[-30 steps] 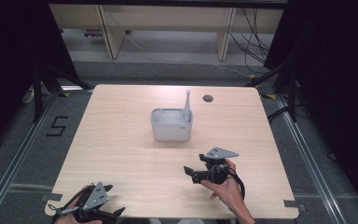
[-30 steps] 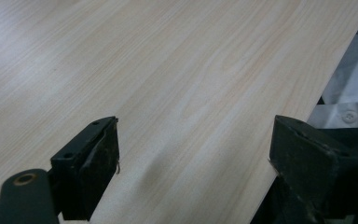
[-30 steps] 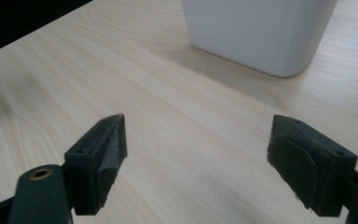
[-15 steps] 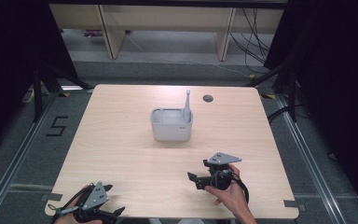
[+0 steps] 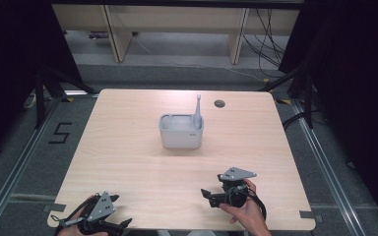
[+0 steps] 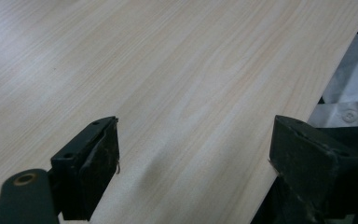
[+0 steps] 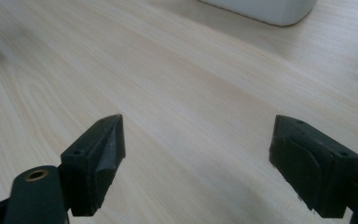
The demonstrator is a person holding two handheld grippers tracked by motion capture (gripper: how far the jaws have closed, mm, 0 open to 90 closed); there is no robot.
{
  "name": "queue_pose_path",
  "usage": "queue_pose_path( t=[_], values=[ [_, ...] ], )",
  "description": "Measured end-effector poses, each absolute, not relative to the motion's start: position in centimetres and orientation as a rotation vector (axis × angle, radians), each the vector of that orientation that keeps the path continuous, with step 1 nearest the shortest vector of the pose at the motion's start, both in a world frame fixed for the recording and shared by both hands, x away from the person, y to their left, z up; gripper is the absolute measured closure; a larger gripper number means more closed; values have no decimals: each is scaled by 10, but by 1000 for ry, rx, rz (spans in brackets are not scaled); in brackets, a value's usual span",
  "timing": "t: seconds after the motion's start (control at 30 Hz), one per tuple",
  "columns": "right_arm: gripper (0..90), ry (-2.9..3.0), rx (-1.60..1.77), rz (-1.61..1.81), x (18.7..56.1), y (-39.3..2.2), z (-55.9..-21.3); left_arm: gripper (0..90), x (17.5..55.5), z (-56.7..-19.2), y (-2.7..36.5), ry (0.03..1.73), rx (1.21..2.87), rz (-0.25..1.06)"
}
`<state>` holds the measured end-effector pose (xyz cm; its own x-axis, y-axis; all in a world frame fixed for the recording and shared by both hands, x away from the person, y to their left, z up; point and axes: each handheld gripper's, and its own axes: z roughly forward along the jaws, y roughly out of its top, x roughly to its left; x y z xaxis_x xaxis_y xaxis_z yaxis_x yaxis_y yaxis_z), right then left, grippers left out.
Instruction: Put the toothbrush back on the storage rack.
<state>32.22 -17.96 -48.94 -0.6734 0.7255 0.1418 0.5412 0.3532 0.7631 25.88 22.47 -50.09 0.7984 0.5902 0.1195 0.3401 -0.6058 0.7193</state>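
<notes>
A white rectangular bin [image 5: 181,132] stands at the middle of the wooden table [image 5: 128,147]. A thin grey utensil handle [image 5: 198,105] rises upright from the bin's right end. My right gripper [image 5: 207,196] lies low over the table near the front right, held by a hand, jaws pointing left and open on nothing. In the right gripper view the right gripper [image 7: 198,158] is wide open over bare wood, and the bin's base [image 7: 261,9] is at the top edge. My left gripper [image 5: 124,225] rests at the front left edge; in its own view the left gripper [image 6: 196,158] is open and empty.
A small round cable hole [image 5: 219,103] sits near the table's far edge. The table's front edge [image 6: 303,107] runs close beside my left gripper, with white clothing [image 6: 354,88] beyond it. Shelving legs and cables stand on the floor behind the table.
My right gripper has drawn back from the bin toward the table's front edge. The left gripper, bin and utensil have stayed put.
</notes>
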Motion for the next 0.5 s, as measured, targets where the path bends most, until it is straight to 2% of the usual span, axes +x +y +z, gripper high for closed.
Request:
queue_pose_path(
  t=[0.5],
  values=[
    [173,2454,1107,1139,307,-182,-494,157,258,-501,225,682,2273,458]
  ],
)
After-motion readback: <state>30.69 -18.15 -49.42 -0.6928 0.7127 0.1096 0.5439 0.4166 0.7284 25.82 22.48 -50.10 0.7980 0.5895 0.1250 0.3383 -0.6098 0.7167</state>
